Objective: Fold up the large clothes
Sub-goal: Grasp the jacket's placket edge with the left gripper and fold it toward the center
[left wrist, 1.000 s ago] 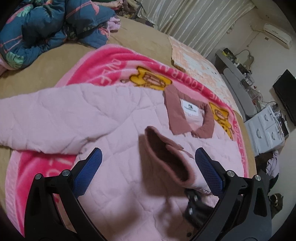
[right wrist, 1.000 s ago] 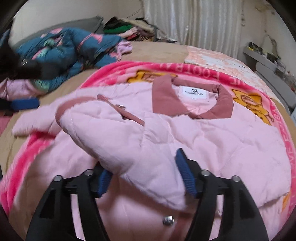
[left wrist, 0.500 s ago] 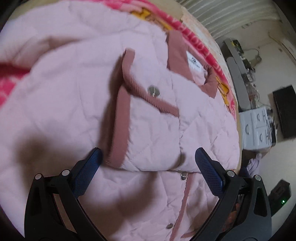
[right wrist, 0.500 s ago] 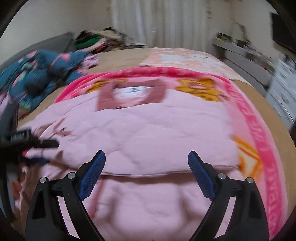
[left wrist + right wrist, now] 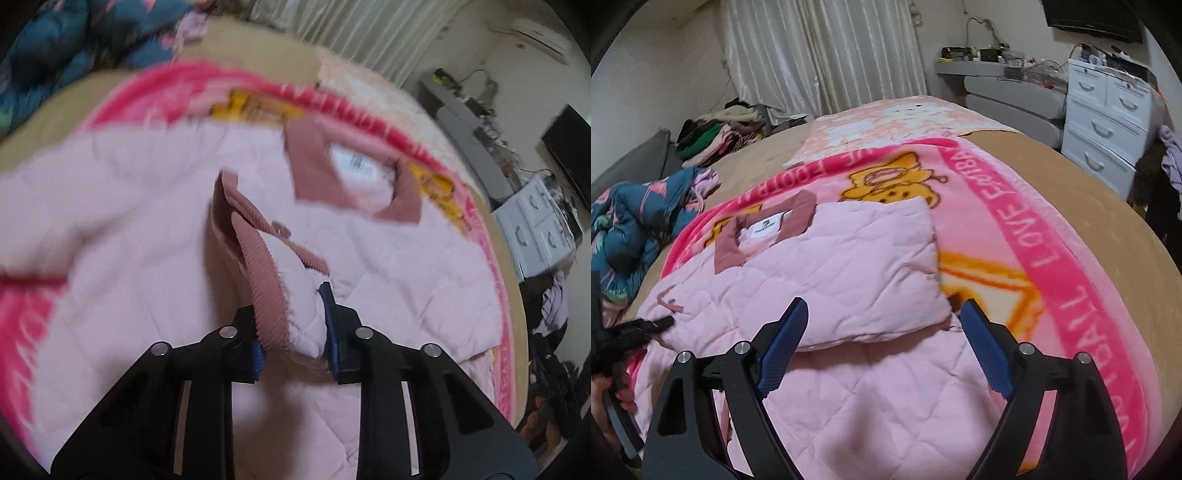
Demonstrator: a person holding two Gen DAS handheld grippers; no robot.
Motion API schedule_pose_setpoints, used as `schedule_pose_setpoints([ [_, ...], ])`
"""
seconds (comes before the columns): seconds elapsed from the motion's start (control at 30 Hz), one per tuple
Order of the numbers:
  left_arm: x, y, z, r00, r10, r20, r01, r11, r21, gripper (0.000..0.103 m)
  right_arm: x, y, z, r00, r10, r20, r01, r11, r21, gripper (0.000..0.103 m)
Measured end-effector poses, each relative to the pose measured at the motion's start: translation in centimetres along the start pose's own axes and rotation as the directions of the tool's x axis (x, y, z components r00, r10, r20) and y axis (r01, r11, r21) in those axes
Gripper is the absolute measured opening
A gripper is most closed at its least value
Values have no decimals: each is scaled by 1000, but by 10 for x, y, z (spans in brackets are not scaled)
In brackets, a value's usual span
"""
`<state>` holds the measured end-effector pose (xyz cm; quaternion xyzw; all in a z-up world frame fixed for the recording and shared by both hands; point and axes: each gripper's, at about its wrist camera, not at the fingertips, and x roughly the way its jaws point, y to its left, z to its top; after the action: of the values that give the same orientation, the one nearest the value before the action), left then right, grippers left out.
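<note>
The left gripper [image 5: 293, 325] has just been closing and now pinches the sleeve cuff [image 5: 264, 291] of the pink quilted jacket [image 5: 849, 266] between its blue ribbed pads, the dusky-rose corduroy band bunched against the left pad and puffy quilting against the right. Half a second ago its jaws stood wide over that cuff, which lay flat with a snap stud showing; now the cuff stands lifted off the jacket body. The left wrist view is motion-blurred, so the collar [image 5: 314, 166] and its white label read only as soft shapes.

The right gripper [image 5: 882, 347] stands wide with nothing between its pads (its jaws have just eased in a little), hovering over the folded-in sleeve [image 5: 871, 306], a plump diamond-stitched slab lying across the jacket's chest. A second ago those pads held that sleeve.

The jacket lies front-up on a fleecy hot-pink cartoon blanket [image 5: 1052, 236] spread over the tan bed [image 5: 1089, 173]. At the right view's left edge a hand [image 5: 605, 398] is cut off by the frame.
</note>
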<state>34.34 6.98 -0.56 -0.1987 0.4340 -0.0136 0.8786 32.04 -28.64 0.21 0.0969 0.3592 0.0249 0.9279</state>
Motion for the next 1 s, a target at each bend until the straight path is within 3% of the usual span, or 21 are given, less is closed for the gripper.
schedule_pose_setpoints([
  [0.07,-20,0,16,997,13,70,-16,999,42,16,1,1,3,1000,2,7,-2,1000,-10,83],
  [0.17,-34,1,28,993,30,114,-38,997,70,16,8,8,6,1000,6,0,-7,1000,-26,83],
  [0.43,7,31,3,996,86,-13,-85,996,37,17,37,47,4,997,44,-62,-51,993,-105,83],
  [0.7,19,50,-11,995,91,-48,-90,996,26,21,64,78,-5,989,67,-131,-88,982,-167,83],
  [0.87,23,55,-17,995,86,-56,-85,996,36,25,93,73,-14,979,25,-202,-52,990,-130,83],
  [1.0,27,60,-20,995,75,-67,-73,997,31,32,113,70,-26,972,-35,-231,-4,986,-166,84],
])
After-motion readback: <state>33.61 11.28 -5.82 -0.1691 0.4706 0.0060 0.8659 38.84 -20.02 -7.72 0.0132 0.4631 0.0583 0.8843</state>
